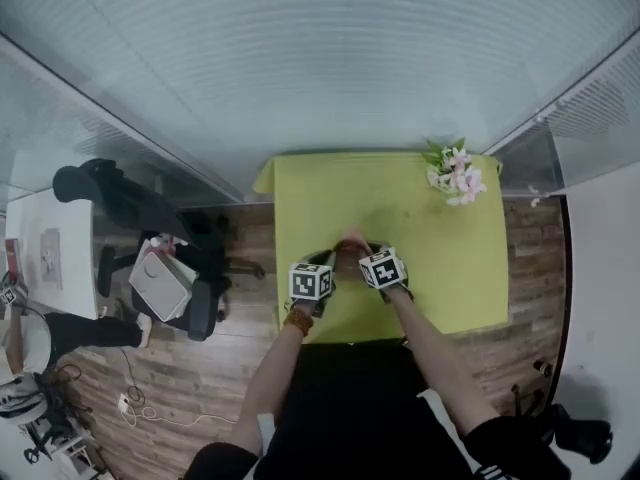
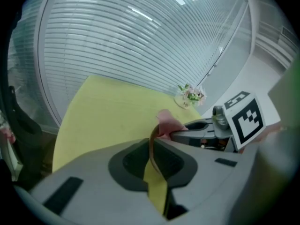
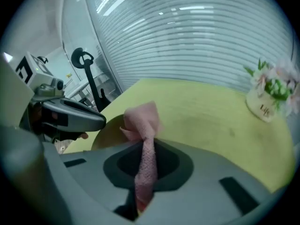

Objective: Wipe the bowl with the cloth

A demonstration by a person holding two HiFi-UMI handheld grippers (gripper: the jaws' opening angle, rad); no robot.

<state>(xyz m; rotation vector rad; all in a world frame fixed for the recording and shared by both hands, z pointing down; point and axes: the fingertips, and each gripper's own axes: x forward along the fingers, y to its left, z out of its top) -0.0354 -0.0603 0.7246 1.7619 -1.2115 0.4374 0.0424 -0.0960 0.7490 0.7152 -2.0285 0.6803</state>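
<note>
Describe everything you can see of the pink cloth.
The pink cloth is a soft, waffle-textured fabric, bunched into a narrow strip. The right gripper pinches it between shut jaws, and its crumpled end sticks out beyond them, close to the bowl over the yellow table. Whether it touches the bowl is unclear.

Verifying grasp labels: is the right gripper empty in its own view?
No: the right gripper has its jaws shut on the pink cloth, which bunches up above them.
</note>
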